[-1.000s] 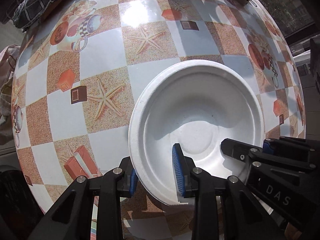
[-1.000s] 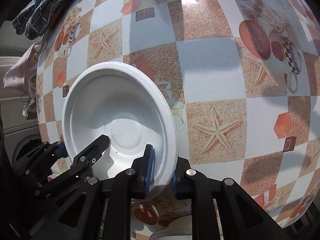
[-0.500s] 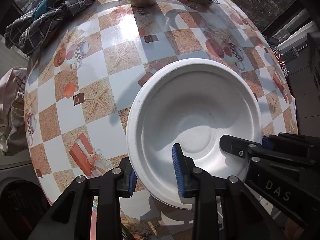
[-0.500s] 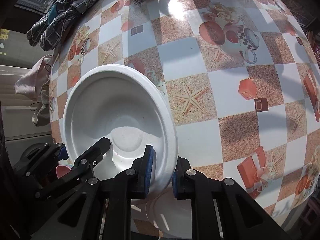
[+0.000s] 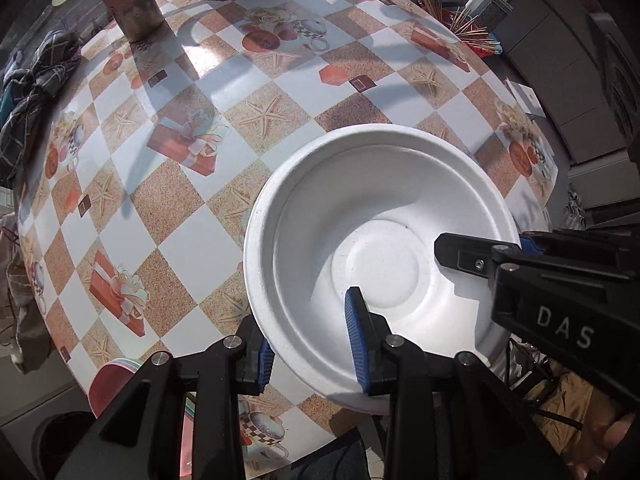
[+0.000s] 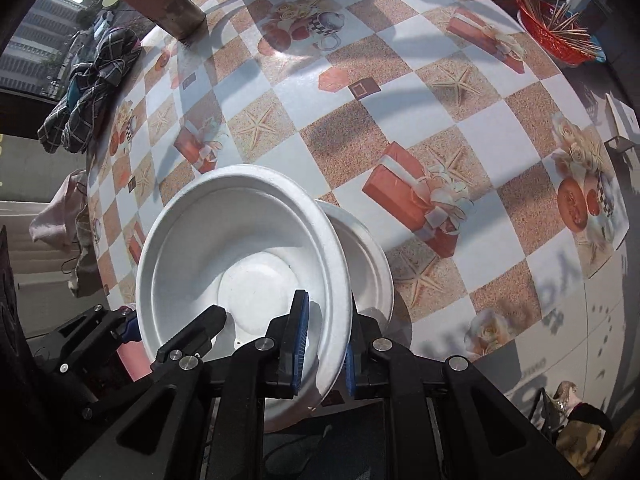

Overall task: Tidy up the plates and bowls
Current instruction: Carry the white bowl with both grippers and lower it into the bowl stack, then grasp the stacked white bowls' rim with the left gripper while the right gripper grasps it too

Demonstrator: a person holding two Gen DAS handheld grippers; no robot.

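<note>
The white foam bowl is being held at opposite rims by both tongs, left and right, having been carried across the checked bench toward a second white bowl for stacking.

Checked tablecloth; plaid cloth at edge; red basket with sticks.

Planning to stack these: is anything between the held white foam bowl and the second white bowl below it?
Nothing visible does. The white foam bowl, clamped at its rim by left gripper and right gripper, partly covers the second white bowl; its exposed part is bare.
</note>
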